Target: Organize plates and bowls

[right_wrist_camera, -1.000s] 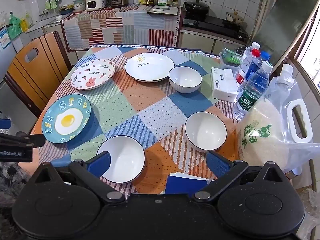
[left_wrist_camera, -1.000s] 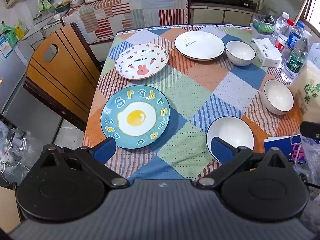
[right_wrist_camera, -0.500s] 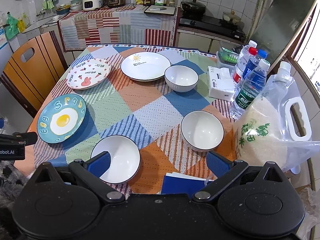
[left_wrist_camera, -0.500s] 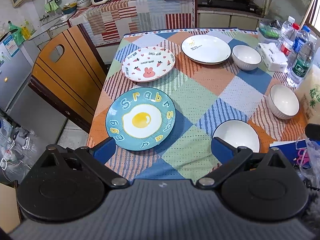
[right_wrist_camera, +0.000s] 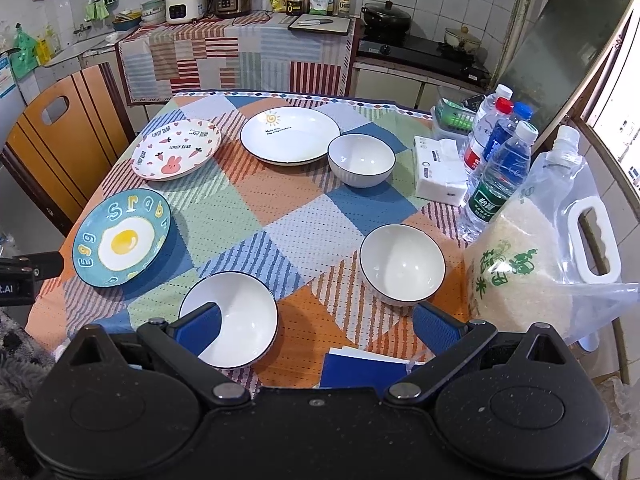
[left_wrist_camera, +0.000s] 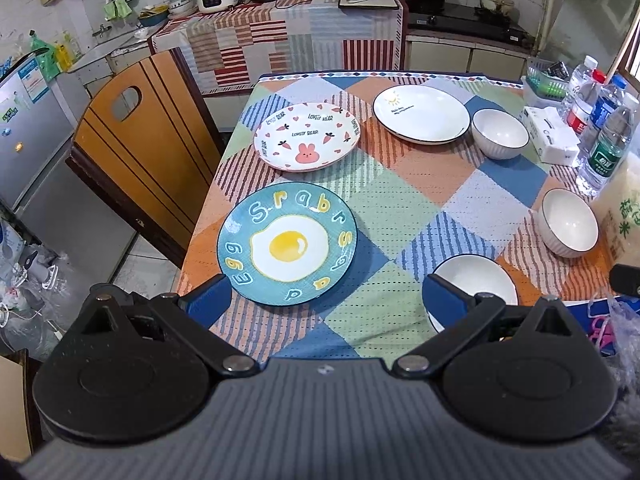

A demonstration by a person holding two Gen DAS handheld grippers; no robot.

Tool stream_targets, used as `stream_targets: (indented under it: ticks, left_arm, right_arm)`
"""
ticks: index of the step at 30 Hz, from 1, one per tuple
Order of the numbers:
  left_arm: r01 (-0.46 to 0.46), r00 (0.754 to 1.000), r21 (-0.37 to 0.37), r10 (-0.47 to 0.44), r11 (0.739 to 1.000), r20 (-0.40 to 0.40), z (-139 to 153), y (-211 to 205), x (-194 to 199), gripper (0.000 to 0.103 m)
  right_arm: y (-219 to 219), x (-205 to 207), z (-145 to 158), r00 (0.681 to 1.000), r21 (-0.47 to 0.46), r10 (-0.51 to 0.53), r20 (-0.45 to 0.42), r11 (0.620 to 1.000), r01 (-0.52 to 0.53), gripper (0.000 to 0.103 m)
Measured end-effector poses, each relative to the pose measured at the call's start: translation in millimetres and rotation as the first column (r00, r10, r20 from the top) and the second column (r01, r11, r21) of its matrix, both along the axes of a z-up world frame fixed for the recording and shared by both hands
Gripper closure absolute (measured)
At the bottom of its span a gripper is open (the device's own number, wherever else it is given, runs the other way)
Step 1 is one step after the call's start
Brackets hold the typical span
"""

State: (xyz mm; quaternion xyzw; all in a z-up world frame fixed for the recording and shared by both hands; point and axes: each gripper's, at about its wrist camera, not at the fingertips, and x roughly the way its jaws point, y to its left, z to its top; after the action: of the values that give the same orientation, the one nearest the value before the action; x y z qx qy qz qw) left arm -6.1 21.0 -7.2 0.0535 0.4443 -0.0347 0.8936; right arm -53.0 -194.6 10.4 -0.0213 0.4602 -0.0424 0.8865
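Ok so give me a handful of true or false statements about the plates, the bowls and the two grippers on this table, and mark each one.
1. Three plates and three bowls are on the table. True: egg plate, bunny plate, sun plate; bowls.
2. The bowls are stacked. False: each stands alone on the tablecloth.
3. The left gripper holds the egg plate. False: it is open and empty; the plate lies flat on the cloth.
4. The right gripper is open. True.
5. Water bottles stand by the rice bag. True.
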Motion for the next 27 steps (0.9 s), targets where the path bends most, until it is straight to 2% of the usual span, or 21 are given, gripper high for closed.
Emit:
stream_targets:
  ticks: [22,25,27]
  left_arm:
    - [0.004,1.000,-0.006,-0.004,1.000,0.005,-1.4,3.1,-3.2,0.000]
    - [0.011,1.000,-0.006,-0.011,1.000,0.027,1.0,7.5,0.3,0.000]
    - [0.000,0.999,-0.011,0.000,1.000,0.047,3.4,14.8,4.8,0.000]
  right_arm:
    - [1.7,-1.8,0.2,1.000,0.000,0.022,0.008,1.000,-0.022,0.000]
    - [2.8,-0.9,4.5,0.996,0.017,0.068,0.054,0.997,-0.069,0.000]
    - [7.2,2.1,9.9,0.986,0.019,0.123,0.115,0.992,-0.125,0.000]
